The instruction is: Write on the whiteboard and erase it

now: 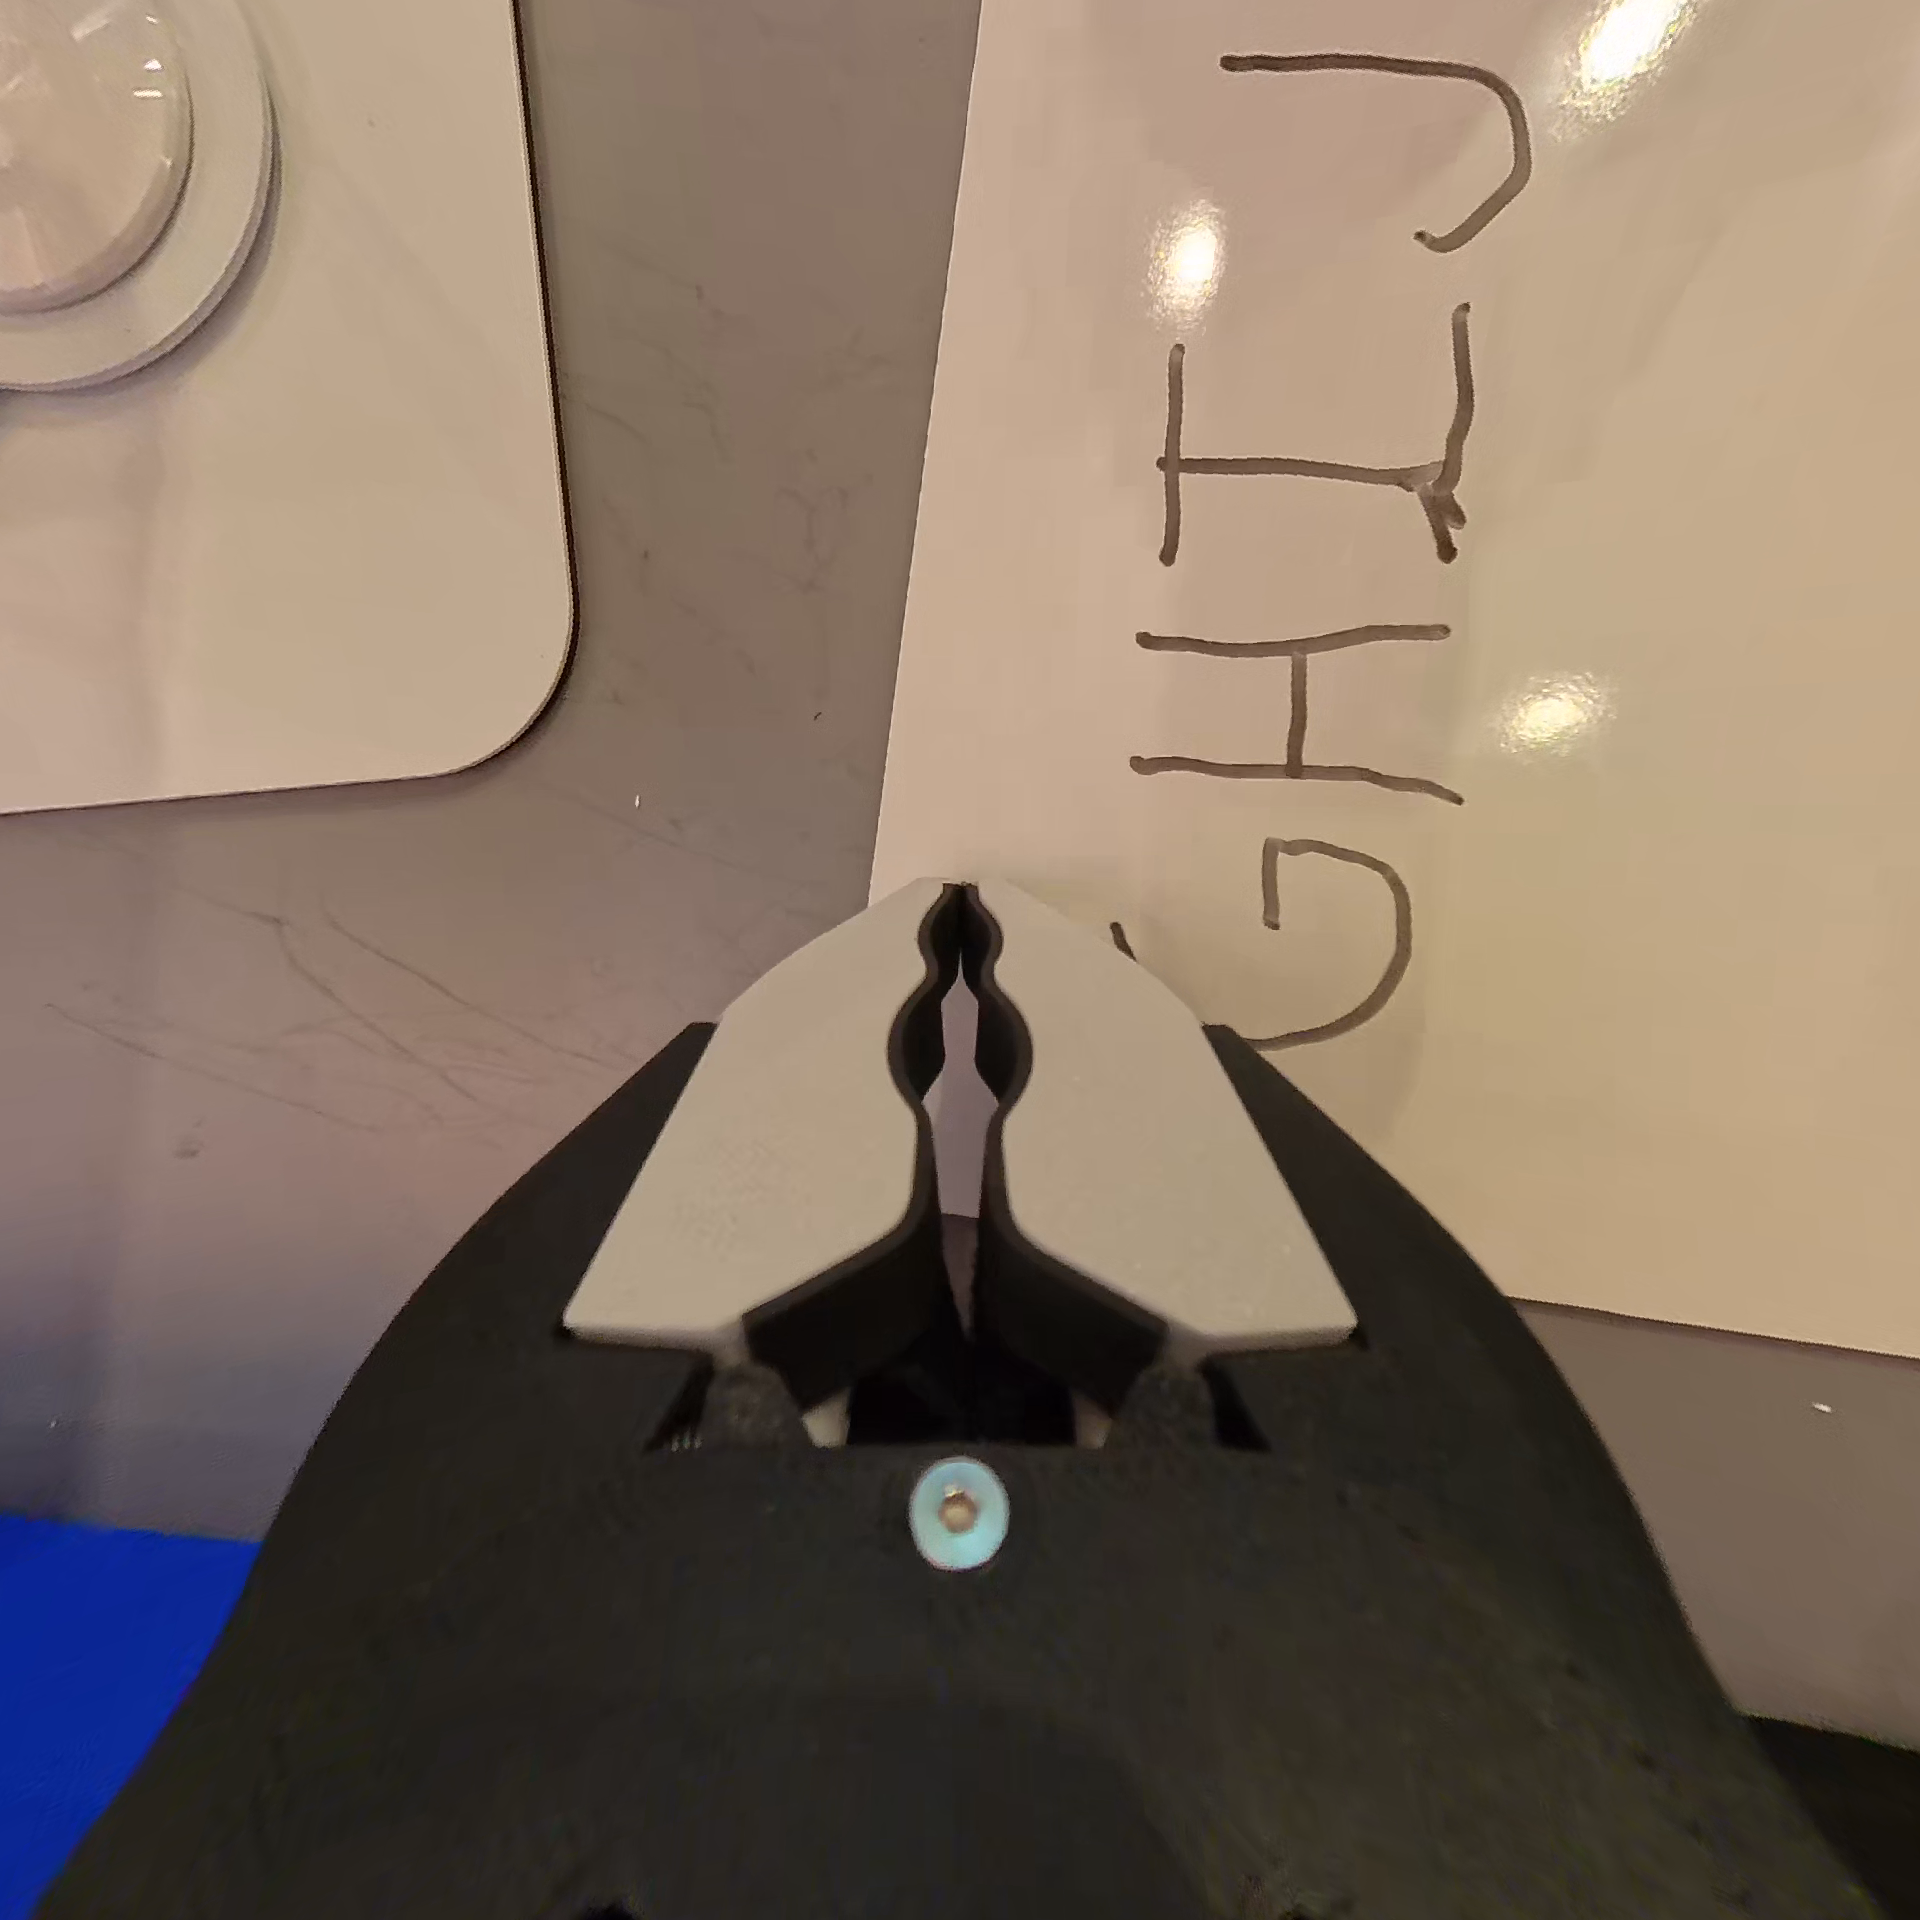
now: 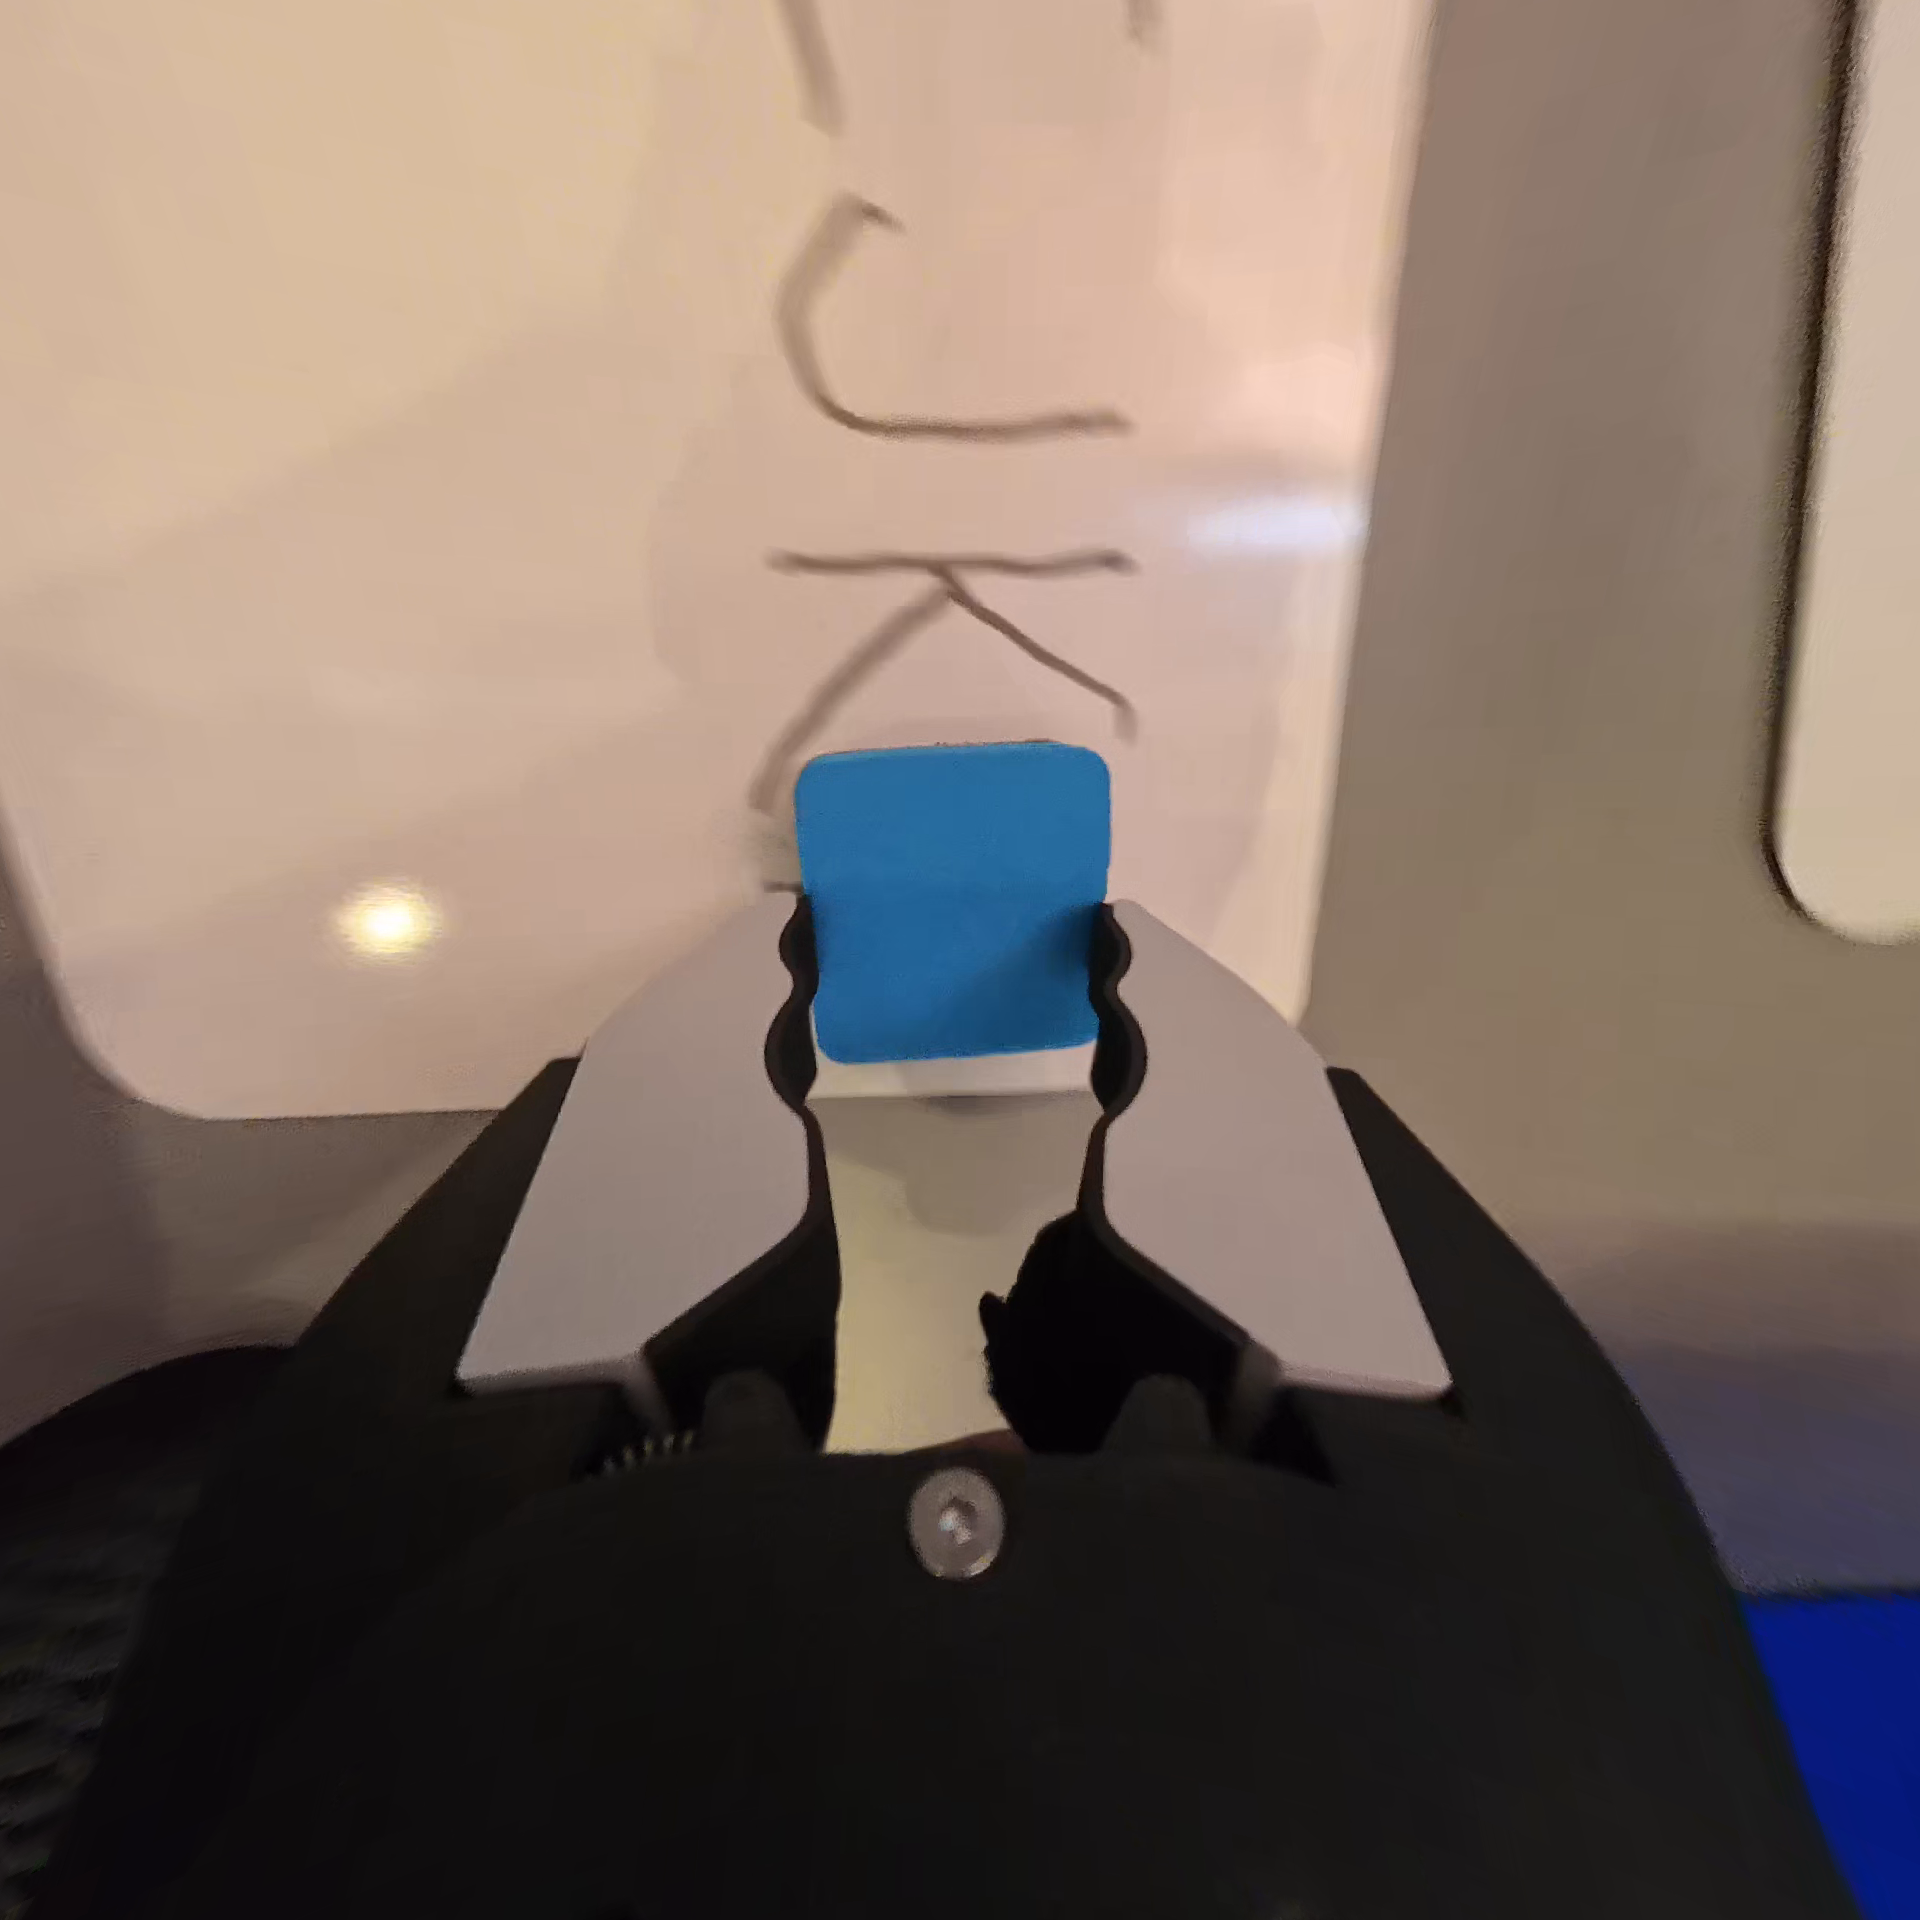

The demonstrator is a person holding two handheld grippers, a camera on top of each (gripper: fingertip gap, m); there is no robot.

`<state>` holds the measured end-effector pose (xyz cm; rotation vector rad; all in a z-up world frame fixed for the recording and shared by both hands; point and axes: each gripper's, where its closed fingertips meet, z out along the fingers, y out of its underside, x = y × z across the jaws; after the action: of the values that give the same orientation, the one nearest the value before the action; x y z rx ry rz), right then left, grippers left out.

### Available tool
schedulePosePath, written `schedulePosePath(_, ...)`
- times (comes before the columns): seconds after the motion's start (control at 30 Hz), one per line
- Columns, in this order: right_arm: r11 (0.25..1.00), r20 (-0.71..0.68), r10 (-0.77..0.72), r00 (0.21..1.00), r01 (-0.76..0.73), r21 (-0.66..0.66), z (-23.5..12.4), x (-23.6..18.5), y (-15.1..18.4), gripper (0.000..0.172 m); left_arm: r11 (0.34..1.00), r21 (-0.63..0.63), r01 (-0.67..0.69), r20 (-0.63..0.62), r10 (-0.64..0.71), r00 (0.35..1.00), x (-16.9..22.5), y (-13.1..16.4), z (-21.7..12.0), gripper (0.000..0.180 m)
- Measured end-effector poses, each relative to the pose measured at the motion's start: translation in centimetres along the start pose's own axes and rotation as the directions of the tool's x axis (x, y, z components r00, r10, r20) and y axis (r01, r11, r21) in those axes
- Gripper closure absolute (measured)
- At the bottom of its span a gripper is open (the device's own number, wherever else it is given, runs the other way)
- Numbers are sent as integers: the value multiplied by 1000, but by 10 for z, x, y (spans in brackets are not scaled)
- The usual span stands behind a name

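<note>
We see a blue eraser (image 2: 951,904), a glossy white whiteboard (image 1: 1662,935) with dark grey handwritten strokes (image 1: 1299,717), a grey scuffed table (image 1: 416,987), light grey fingers (image 1: 821,1122) with black pads, and a bright blue patch (image 1: 104,1662).

Scuffed grey counter (image 1: 416,987) with a blue strip (image 1: 104,1662) at the near edge, lit by overhead spotlights glaring back.
</note>
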<state>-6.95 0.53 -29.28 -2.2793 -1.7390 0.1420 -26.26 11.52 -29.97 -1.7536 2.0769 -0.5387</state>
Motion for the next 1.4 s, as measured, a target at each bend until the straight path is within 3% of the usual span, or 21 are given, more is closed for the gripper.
schedulePosePath(0.03,999,15,-43,999,43,0,0,-11,-2,120,1000,2,1,2,-1,1000,0,0,0,179)
schedulePosePath(0.13,998,-11,31,999,-31,-62,-9,-8,29,120,1000,0,3,-1,-3,1000,0,0,0,179)
schedulePosePath(0.27,999,-3,-27,1000,27,-42,-4,-18,8,120,1000,1,5,0,-5,1000,0,0,0,179)
schedulePosePath(0.4,995,-29,62,998,-64,-77,-10,-4,33,120,1000,-3,4,-1,-4,1000,0,0,0,179)
schedulePosePath(0.5,998,-1,-43,999,43,-55,-4,-18,7,120,1000,-3,4,5,-4,1000,0,0,0,179)
schedulePosePath(0.6,998,-13,29,999,-30,-59,-8,-10,28,120,1000,-3,-5,-1,5,1000,0,-1,0,180)
schedulePosePath(0.77,996,-28,4,1000,-7,-84,-9,-8,29,120,1000,8,-21,-22,21,1000,4,-4,-6,180)
schedulePosePath(0.97,994,-36,-5,999,1,-106,-10,-8,30,120,968,134,-212,-189,235,954,71,-37,-34,180)
schedulePosePath(1.13,996,-17,-17,1000,16,-84,-10,-22,23,120,944,-6,-331,-334,310,890,123,-12,-15,180)
schedulePosePath(1.23,998,-25,5,1000,-7,-70,-10,-24,28,119,945,-12,-326,-351,301,887,132,-7,-5,180)
schedulePosePath(1.4,999,-8,-12,1000,12,-42,-8,-31,19,120,950,-23,-313,-277,294,915,124,-9,-1,180)
